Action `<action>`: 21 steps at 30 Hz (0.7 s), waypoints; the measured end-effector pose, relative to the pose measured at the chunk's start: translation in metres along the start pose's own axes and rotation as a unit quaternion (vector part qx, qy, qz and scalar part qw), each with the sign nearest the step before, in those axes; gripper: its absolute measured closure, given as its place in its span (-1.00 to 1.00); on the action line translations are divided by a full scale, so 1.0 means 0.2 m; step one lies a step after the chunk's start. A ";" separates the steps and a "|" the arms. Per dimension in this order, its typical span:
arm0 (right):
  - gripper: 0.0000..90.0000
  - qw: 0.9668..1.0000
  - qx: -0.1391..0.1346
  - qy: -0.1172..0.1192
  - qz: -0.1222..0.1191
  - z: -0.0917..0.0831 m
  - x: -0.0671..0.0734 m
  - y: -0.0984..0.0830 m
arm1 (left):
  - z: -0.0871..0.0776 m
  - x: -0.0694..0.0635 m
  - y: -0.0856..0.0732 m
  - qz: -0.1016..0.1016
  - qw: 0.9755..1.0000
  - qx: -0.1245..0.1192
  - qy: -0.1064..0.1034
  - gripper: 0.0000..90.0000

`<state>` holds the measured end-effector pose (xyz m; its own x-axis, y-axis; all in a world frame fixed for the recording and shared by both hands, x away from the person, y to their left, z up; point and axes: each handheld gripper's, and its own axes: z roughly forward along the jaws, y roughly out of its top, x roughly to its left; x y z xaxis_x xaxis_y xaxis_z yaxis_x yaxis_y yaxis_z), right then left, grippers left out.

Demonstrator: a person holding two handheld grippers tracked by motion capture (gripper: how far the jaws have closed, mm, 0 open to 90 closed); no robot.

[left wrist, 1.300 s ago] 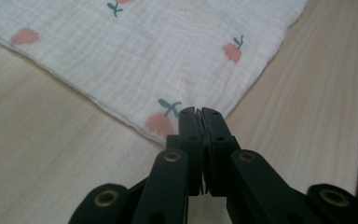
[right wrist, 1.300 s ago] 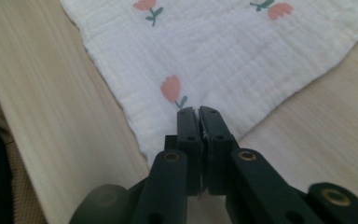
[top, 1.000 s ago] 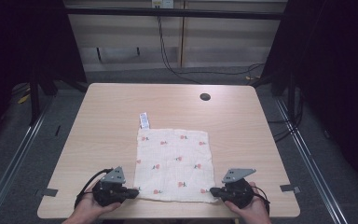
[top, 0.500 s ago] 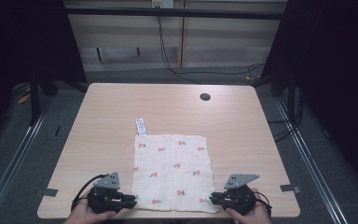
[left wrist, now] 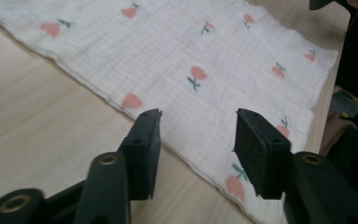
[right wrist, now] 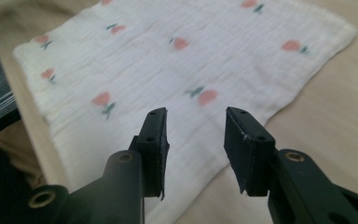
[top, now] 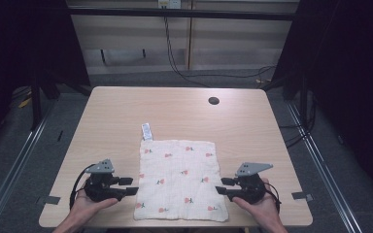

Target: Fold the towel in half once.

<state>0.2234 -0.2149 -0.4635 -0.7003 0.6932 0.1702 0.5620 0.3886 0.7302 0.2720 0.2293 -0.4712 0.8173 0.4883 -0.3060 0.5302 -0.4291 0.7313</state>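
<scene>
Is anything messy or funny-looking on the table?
Nothing much stands out. The white square cloth with small red flowers lies flat and smooth on the light wooden table; its near edge sits right at the table's front edge. Its little white label sticks out at the far left corner.

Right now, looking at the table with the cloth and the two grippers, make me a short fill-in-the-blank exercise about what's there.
1. The white cloth lies flat on the table and is printed with small ____ flowers.
2. The left gripper and the right gripper sit at opposite sides of the cloth, both with jaws ____.
3. A small white ____ sticks out from the cloth's far left corner.
4. Near the table's far edge there is a dark round ____.

Missing words: pink; open; tag; hole
</scene>
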 end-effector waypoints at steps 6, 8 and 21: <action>0.26 1.000 -0.018 -0.010 0.002 0.02 -0.09 0.13 | 0.02 0.09 0.08 -0.021 1.000 -0.008 0.020 0.00; 0.25 1.000 -0.022 -0.012 0.003 0.03 -0.12 0.17 | 0.03 0.12 0.10 -0.026 0.999 -0.009 0.025 0.02; 0.34 0.999 -0.017 -0.021 0.021 0.19 -0.35 0.27 | 0.11 0.30 0.25 -0.036 0.997 -0.018 0.058 0.25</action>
<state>0.3195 -0.2189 -0.4613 -0.6570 0.7334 0.1743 0.5752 0.3383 0.7448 0.3521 0.2208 -0.4667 0.7443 0.6025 -0.2880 0.5768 -0.3627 0.7320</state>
